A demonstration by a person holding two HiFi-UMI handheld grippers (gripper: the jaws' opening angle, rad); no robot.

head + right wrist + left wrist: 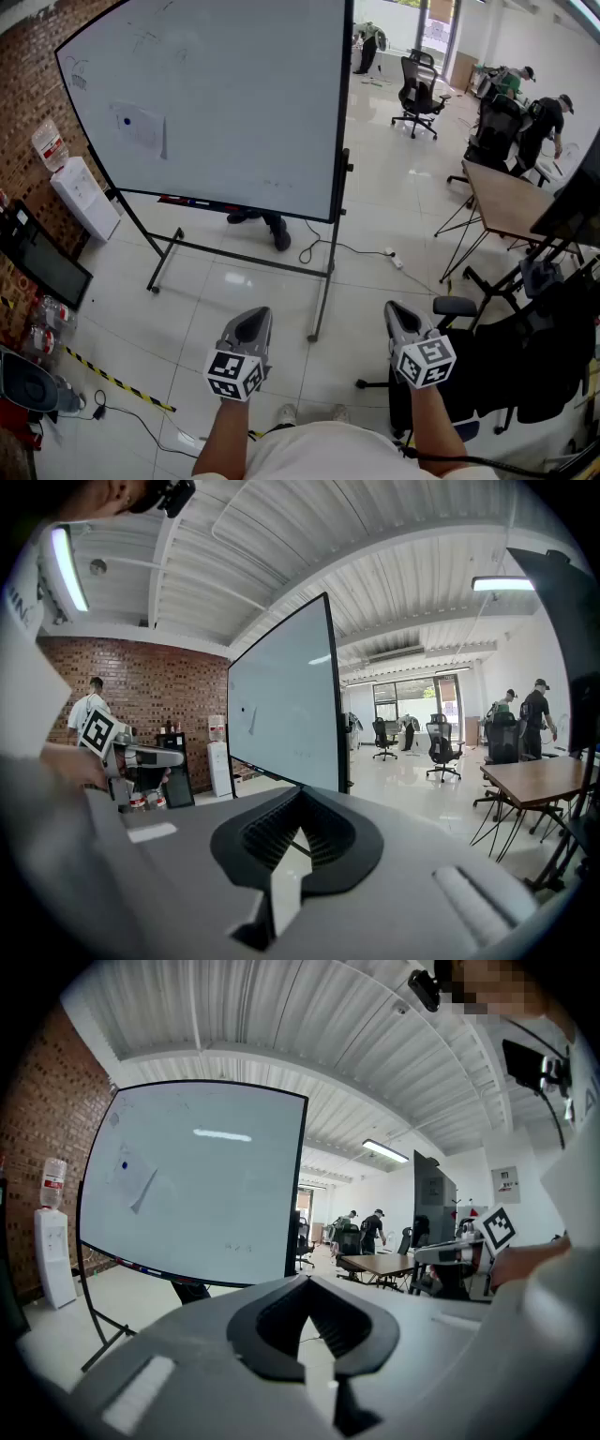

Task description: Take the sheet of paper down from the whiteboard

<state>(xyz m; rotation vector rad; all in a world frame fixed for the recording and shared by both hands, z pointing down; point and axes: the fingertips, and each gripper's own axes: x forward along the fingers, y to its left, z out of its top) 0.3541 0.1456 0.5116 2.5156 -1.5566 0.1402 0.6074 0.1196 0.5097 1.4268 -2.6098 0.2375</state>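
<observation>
Both our left gripper (251,326) and right gripper (401,319) are closed, empty, well apart from the whiteboard (253,94). The sheet of paper (145,129) hangs on its left side under a blue magnet (127,120); light, floppy, we'd pinch its loose lower edge.

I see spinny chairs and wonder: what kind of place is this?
Probably an open office: there is a big whiteboard on a stand, a swivel office chair, and a wooden desk.

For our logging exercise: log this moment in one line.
left gripper: shut, empty | right gripper: shut, empty | sheet of paper: on whiteboard
</observation>
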